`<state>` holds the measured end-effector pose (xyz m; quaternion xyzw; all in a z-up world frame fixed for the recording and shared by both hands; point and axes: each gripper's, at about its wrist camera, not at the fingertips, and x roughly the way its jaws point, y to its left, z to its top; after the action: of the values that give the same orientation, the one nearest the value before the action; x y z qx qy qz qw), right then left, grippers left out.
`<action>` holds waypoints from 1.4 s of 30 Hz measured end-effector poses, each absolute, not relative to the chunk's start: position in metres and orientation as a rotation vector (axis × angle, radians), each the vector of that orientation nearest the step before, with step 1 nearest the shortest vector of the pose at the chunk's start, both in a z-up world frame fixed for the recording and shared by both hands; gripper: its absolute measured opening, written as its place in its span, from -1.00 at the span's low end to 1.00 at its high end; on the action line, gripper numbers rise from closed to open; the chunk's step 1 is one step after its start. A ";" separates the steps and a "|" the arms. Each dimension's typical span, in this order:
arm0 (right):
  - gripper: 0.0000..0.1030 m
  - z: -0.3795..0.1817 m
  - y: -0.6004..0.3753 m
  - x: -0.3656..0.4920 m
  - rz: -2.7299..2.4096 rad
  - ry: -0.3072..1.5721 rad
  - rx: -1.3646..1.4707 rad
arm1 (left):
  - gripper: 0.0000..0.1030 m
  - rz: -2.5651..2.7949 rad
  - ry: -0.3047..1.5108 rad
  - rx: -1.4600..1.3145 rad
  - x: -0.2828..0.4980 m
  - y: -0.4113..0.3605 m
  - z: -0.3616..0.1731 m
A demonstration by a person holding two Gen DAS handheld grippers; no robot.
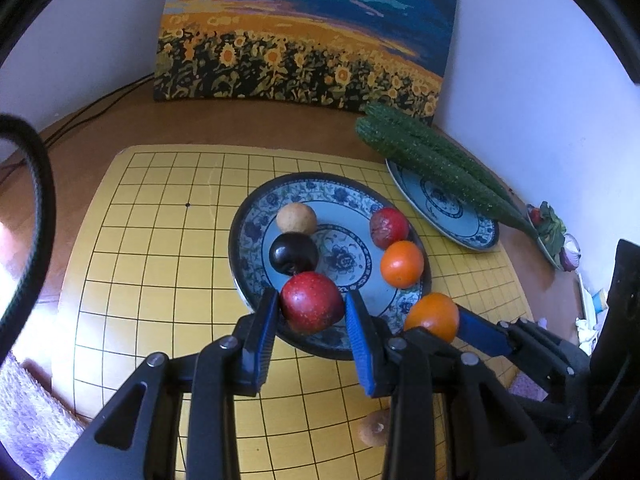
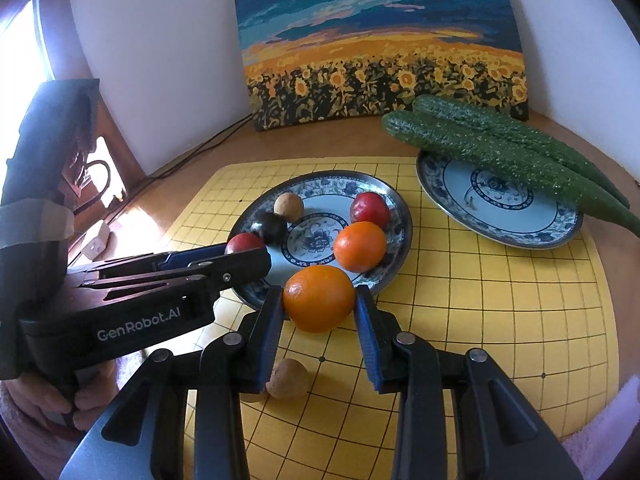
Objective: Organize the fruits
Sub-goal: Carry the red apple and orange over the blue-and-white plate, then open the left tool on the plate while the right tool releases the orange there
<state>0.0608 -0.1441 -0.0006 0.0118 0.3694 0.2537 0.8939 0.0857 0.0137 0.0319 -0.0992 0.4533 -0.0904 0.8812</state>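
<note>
My left gripper point(image 1: 312, 306) is shut on a red plum point(image 1: 311, 302) over the near rim of the blue-patterned fruit plate point(image 1: 256, 216). My right gripper point(image 2: 319, 300) is shut on an orange point(image 2: 319, 298) just in front of the same plate point(image 2: 394, 200). On the plate lie a tan round fruit point(image 1: 296, 218), a dark plum point(image 1: 294, 253), a red plum point(image 1: 389, 227) and an orange point(image 1: 401, 263). The held orange also shows in the left wrist view point(image 1: 433, 316). One tan fruit point(image 2: 287, 378) lies on the mat below my right gripper.
A yellow grid mat point(image 1: 152, 248) covers the wooden table. A second patterned plate point(image 2: 500, 208) at the right holds two cucumbers point(image 2: 500, 152). A sunflower painting point(image 1: 304, 36) leans on the wall behind. Cables run at the back left.
</note>
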 end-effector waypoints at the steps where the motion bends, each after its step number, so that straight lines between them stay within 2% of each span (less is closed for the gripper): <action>1: -0.29 -0.001 -0.144 0.061 0.527 0.768 0.021 | -0.31 -0.190 0.944 -0.205 0.086 0.013 0.032; 13: -0.28 -0.002 -0.141 0.064 0.521 0.772 0.009 | -0.31 -0.198 0.943 -0.204 0.085 0.013 0.033; 18: -0.06 -0.001 -0.141 0.063 0.526 0.770 0.008 | -0.31 -0.199 0.943 -0.206 0.085 0.013 0.034; 28: -0.04 0.001 -0.143 0.060 0.518 0.761 0.015 | -0.31 -0.195 0.943 -0.205 0.085 0.013 0.034; 30: -0.04 0.001 -0.144 0.058 0.517 0.759 0.019 | -0.27 -0.197 0.943 -0.201 0.084 0.012 0.034; 32: -0.04 0.001 -0.145 0.057 0.518 0.758 0.025 | -0.09 -0.196 0.939 -0.193 0.082 0.012 0.036; 34: -0.04 0.002 -0.146 0.055 0.515 0.756 0.026 | 0.00 -0.188 0.935 -0.181 0.081 0.010 0.038; 42: -0.04 0.004 -0.155 0.050 0.496 0.755 0.038 | 0.00 -0.187 0.931 -0.160 0.072 0.007 0.044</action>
<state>0.0497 -0.1553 0.0036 0.0185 0.3648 0.2397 0.8995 0.0723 0.0072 0.0436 -0.0770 0.4477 -0.0901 0.8863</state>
